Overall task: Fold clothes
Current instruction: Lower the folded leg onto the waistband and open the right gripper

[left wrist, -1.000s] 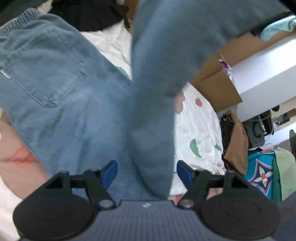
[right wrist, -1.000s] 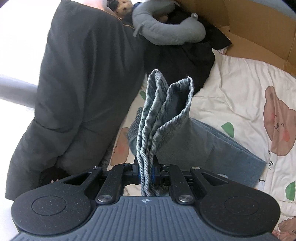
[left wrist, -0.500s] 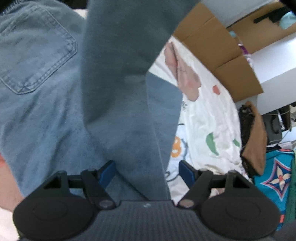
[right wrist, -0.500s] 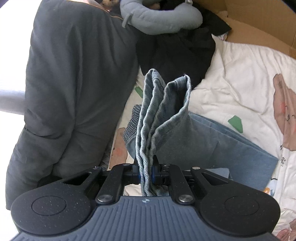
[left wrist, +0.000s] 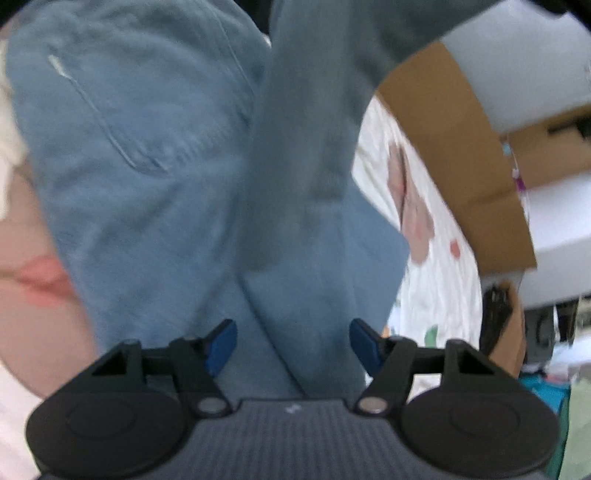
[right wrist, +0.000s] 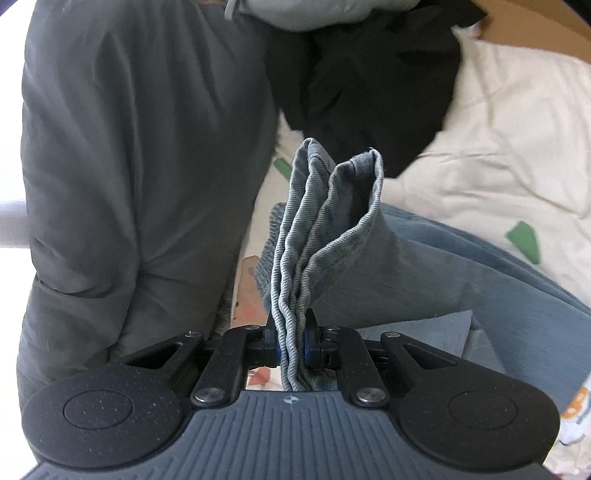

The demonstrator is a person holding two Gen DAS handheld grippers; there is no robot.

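Note:
Light blue jeans point(left wrist: 147, 184) lie spread on the bed and fill the left wrist view, a back pocket seam showing at upper left. One folded leg hangs down across them and passes between the jaws of my left gripper point(left wrist: 293, 345). Those jaws are closing but still stand wide, and the blue pads point(left wrist: 221, 345) are not pressing the denim. In the right wrist view my right gripper point(right wrist: 293, 343) is shut on the bunched, layered edge of the jeans point(right wrist: 332, 221), which stands up from the pads; the rest of the leg trails to the right over the sheet.
A dark grey garment point(right wrist: 129, 147) hangs at the left, with black clothing point(right wrist: 369, 74) and a grey neck pillow point(right wrist: 314, 11) behind. The white bear-print sheet point(right wrist: 498, 129) covers the bed. Cardboard boxes point(left wrist: 443, 147) and white furniture point(left wrist: 554, 203) stand at the right.
The left gripper has sunk closer to the jeans and rolled, and its jaws have narrowed a little. The right gripper has come down with the denim still clamped.

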